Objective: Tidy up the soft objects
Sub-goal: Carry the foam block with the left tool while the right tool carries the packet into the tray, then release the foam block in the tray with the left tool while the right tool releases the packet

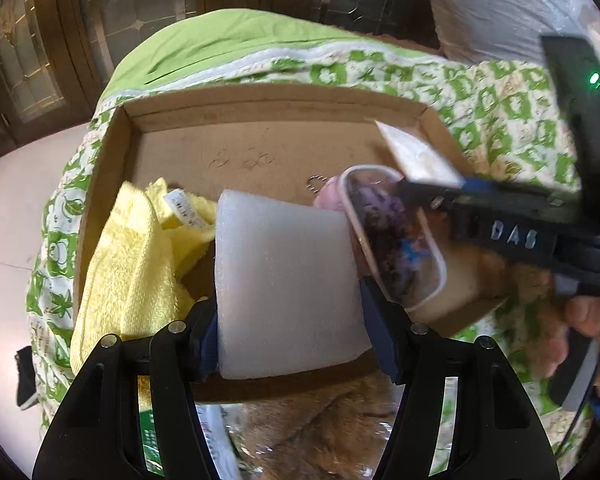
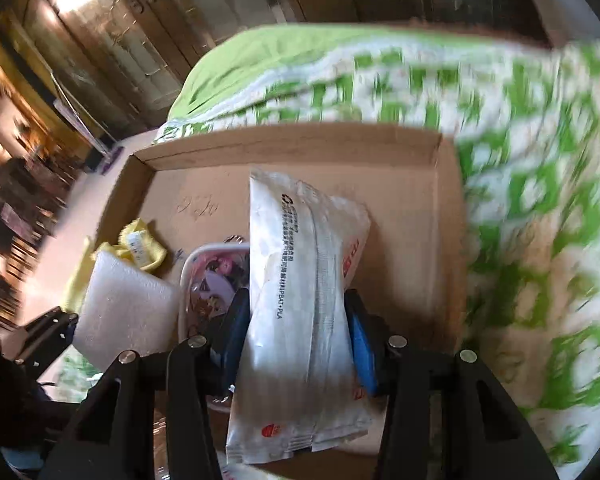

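Cardboard box (image 1: 112, 168), shallow and open-topped, sits on a bed with a green-and-white patterned quilt (image 1: 512, 120), and it serves as the collecting place for the soft things. A yellow towel (image 1: 132, 264) already lies inside at the box's left side, and a clear-edged pouch with a cartoon print (image 1: 396, 244) lies in the box near its middle, so the sorting looks partly done; two more items are on their way in, judging by where they hang. The left claw (image 1: 292, 320) is clamped on a white foam block (image 1: 284, 284), its blue pads pressing both side faces at a fairly wide spread, and the block hangs over the near part of the box beside the towel. The right claw (image 2: 296, 340) grips a white plastic packet with printed text (image 2: 300, 280), squeezed at its middle at a narrower spread, the packet standing on end over the box floor right of the pouch. Whether either item touches the cardboard yet cannot be told. What remains, it seems, is lowering both and letting go; much of the far floor of the box is bare.
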Motion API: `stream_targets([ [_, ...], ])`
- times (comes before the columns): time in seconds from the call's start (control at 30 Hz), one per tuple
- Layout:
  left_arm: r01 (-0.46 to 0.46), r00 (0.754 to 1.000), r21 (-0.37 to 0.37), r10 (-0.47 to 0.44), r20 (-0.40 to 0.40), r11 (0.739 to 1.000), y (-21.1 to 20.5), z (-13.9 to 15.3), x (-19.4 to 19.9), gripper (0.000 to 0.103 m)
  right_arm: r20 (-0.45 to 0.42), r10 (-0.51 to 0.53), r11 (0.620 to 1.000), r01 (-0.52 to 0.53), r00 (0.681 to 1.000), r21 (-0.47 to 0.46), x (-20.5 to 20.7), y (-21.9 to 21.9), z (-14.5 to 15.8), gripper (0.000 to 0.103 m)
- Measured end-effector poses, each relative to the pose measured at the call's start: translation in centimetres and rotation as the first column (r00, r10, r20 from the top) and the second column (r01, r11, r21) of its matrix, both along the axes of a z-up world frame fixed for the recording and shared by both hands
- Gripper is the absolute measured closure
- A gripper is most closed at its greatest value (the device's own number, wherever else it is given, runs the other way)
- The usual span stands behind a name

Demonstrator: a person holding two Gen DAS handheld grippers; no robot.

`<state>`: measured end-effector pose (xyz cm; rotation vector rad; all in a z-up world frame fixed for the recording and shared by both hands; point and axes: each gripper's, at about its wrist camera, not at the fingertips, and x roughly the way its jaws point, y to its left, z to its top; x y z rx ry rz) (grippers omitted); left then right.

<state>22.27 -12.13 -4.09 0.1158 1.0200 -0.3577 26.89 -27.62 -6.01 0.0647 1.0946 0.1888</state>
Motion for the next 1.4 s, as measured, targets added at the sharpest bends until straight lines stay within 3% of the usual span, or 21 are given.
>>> stream_targets([
  [0.1,-0.013,1.0,0.035,0.013,-0.003,0.999,0.1,-0.7,0.3,0.041,0.058,-0.035,0.989,0.043,0.998,-0.144,0.0,0.3,0.4,0.057],
  [0.33,-0.023,1.0,0.055,0.023,0.0,0.998,-0.4,-0.9,1.3,0.041,0.078,-0.031,0.989,0.042,0.996,-0.14,0.4,0.3,-0.1,0.057],
  [0.5,-0.034,0.999,0.02,0.034,-0.001,0.999,0.1,-0.5,1.5,0.038,0.12,-0.023,0.99,0.039,0.993,-0.136,0.1,-0.1,0.5,0.056],
  [0.57,-0.036,0.999,0.016,0.036,0.0,0.999,0.4,-0.3,1.2,0.037,0.132,-0.025,0.991,0.041,0.991,-0.123,-0.1,-0.2,0.7,0.053],
  [0.63,-0.035,0.999,0.023,0.035,0.008,0.999,0.5,-0.2,0.9,0.037,0.141,-0.031,0.993,0.046,0.99,-0.105,-0.3,-0.3,0.8,0.038],
  [0.7,-0.033,0.999,0.027,0.032,0.014,0.999,0.6,0.1,0.6,0.037,0.163,-0.031,0.994,0.048,0.986,-0.101,-0.8,-0.3,1.1,0.032],
  [0.87,-0.027,0.999,0.005,0.026,0.024,1.0,0.9,1.2,-0.1,0.03,0.21,-0.039,0.995,0.058,0.977,-0.085,-2.1,-0.2,2.0,0.028],
  [0.97,-0.02,0.999,-0.016,0.02,0.025,1.0,1.1,1.6,-0.3,0.016,0.218,-0.064,0.996,0.076,0.974,-0.048,-3.1,-0.2,2.5,0.025],
  [1.2,-0.027,0.999,-0.037,0.028,0.02,0.999,1.4,2.4,-1.1,0.016,0.242,-0.114,0.993,0.112,0.963,0.021,-5.4,-1.0,3.6,0.024],
  [1.4,-0.041,0.999,-0.071,0.043,0.023,0.997,3.8,3.2,-4.5,0.016,0.204,-0.186,0.981,0.171,0.961,0.089,-6.1,-2.8,3.5,0.024],
])
